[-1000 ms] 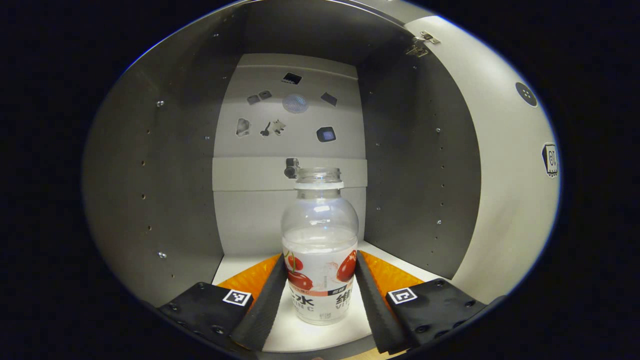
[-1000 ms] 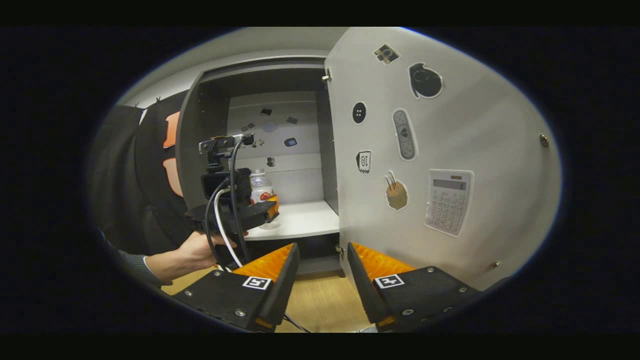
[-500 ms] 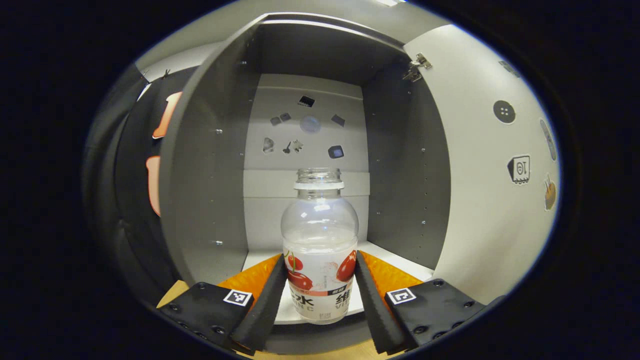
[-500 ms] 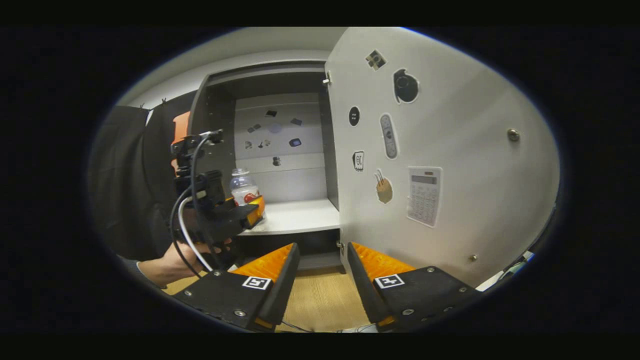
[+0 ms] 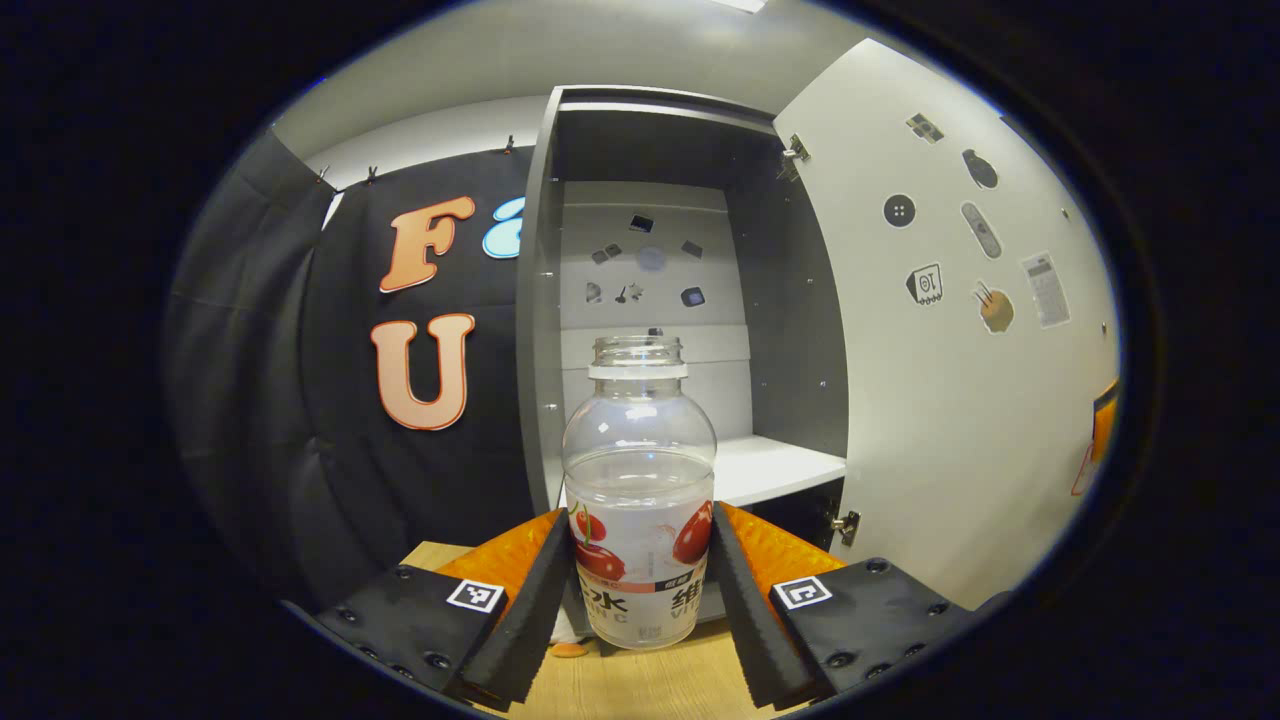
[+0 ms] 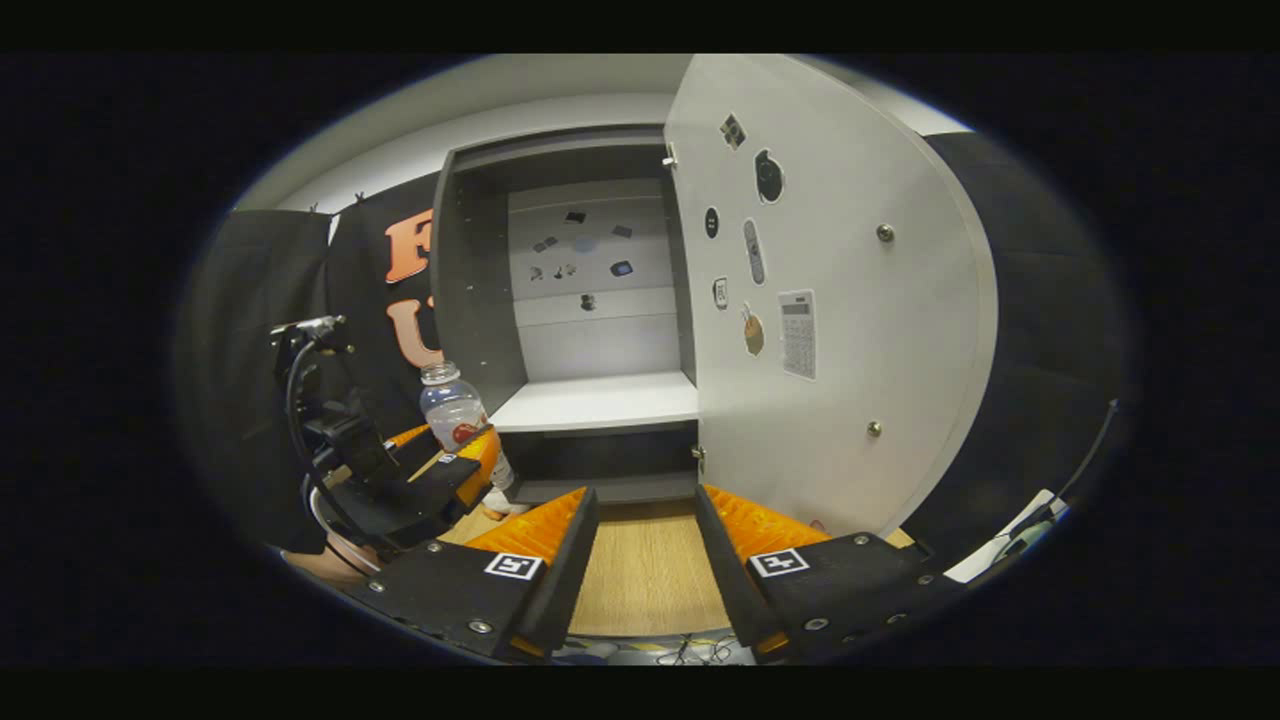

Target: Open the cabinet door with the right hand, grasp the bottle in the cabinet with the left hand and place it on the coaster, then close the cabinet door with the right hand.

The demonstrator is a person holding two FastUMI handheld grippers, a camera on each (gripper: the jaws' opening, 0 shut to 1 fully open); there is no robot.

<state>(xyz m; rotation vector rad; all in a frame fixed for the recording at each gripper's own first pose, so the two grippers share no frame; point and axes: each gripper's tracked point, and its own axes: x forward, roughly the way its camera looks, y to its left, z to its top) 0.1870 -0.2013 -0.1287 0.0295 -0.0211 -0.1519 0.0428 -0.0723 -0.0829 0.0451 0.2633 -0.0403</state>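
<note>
Gripping the bottle (image 5: 639,500), left gripper (image 5: 638,585) has both fingers pressed on its label; bottle rides upright, out of the cabinet (image 6: 560,290), over the table (image 6: 645,570). Right gripper (image 6: 645,560) hangs unclenched, holding nothing. Door (image 6: 850,330) stands wide. Left to do: coaster placement, door closing. Coaster not made out.

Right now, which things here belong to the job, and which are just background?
Job:
- bottle, gripped by the left gripper
- cabinet and its open door
- right gripper, open, holding nothing

Background:
- stickers on the door and on the cabinet's back wall
- wooden table
- cables at the right edge
</note>
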